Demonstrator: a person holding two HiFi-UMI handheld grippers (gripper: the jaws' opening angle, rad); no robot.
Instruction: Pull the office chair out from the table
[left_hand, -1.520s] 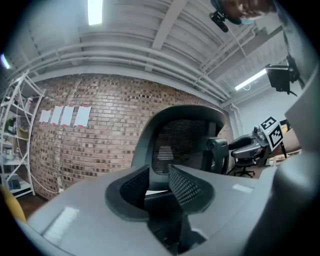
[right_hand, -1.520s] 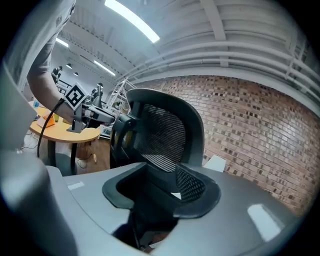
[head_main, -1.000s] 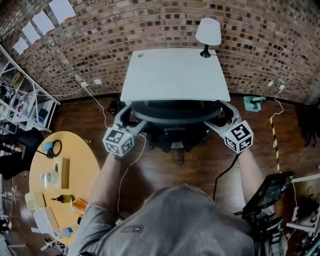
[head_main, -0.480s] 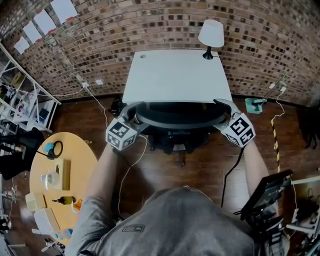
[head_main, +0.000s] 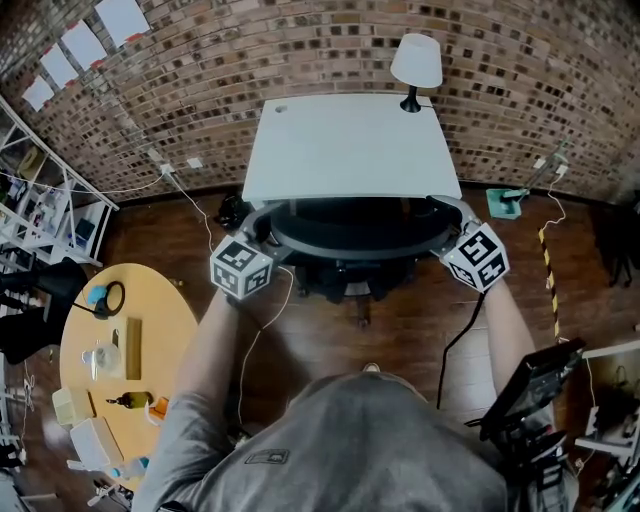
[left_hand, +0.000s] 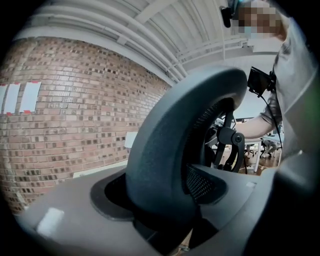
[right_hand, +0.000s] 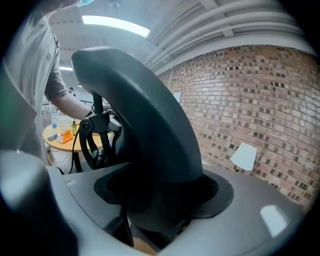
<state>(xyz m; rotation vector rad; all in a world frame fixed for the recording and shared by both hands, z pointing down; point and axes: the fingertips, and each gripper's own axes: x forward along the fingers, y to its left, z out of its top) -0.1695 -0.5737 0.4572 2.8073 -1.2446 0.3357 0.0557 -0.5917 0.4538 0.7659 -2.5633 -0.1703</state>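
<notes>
Office chair (head_main: 352, 232): tucked in at the white bench (head_main: 350, 150). Its seat is hidden under the top and its curved dark backrest lies along the near edge.
Chair base (head_main: 348, 282): dark, showing on the wooden floor (head_main: 400, 330) just below the backrest.
Left gripper (head_main: 263, 228): mine, at the left end of the backrest, with the marker cube towards me.
Left jaws: closing on the backrest rim (left_hand: 165, 150). The rim fills the gap between them, and both pads look to be against it.
Right gripper (head_main: 449, 222): mine, at the right end of the backrest, mirroring the left.
Right jaws: pinching the thick dark rim (right_hand: 150, 150), which sits deep between the two pads.
Arms: stretched forward on either side, with a cable trailing from each gripper.
Lamp (head_main: 416, 62): white shade on a dark stem, at the bench's far right corner by the brick wall (head_main: 300, 50).
Bench top: white, with a small round mark near the far left corner.
Round yellow bench (head_main: 150, 330): on my left, well apart from the chair, carrying small items I cannot make out clearly.
</notes>
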